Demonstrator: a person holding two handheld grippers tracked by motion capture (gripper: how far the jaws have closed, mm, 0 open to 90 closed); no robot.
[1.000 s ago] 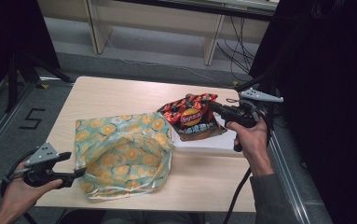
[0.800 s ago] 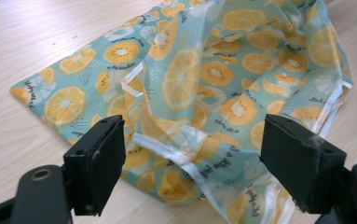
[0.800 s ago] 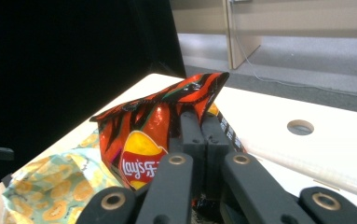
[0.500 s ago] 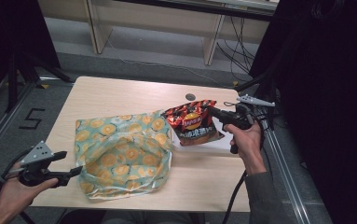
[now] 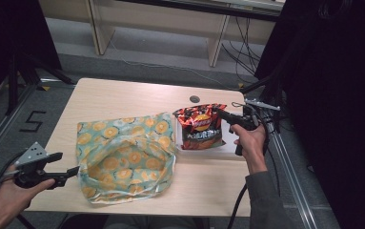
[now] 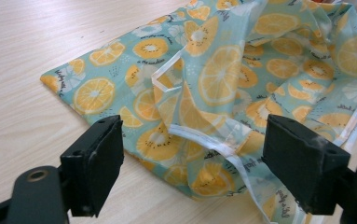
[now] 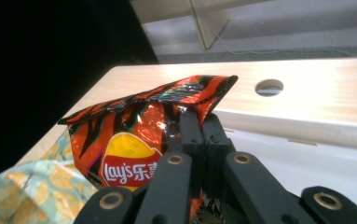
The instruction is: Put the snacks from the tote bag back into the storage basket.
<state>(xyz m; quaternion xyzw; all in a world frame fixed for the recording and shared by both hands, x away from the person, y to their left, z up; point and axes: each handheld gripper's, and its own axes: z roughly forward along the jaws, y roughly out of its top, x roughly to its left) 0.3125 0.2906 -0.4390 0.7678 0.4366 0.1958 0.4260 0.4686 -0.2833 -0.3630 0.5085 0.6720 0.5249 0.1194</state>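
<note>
A cloth bag printed with orange slices (image 5: 125, 157) (image 6: 241, 79) lies crumpled on the wooden table (image 5: 123, 98), its mouth facing the near left. My left gripper (image 5: 73, 171) (image 6: 192, 158) hovers open at the bag's near-left corner, jaws on either side of the white-trimmed rim. A red and black chip bag (image 5: 199, 128) (image 7: 134, 135) is held up on its edge over a white tray (image 5: 232, 143). My right gripper (image 5: 221, 114) (image 7: 198, 126) is shut on the chip bag's upper right edge.
A round cable hole (image 5: 194, 99) (image 7: 269, 87) sits in the table behind the chip bag. Cables run off the right edge. A shelf frame (image 5: 213, 47) stands on the floor beyond the table.
The right gripper has lifted the chip bag from lying on the tray to standing upright. The left gripper has dropped slightly toward the near-left corner of the cloth bag.
</note>
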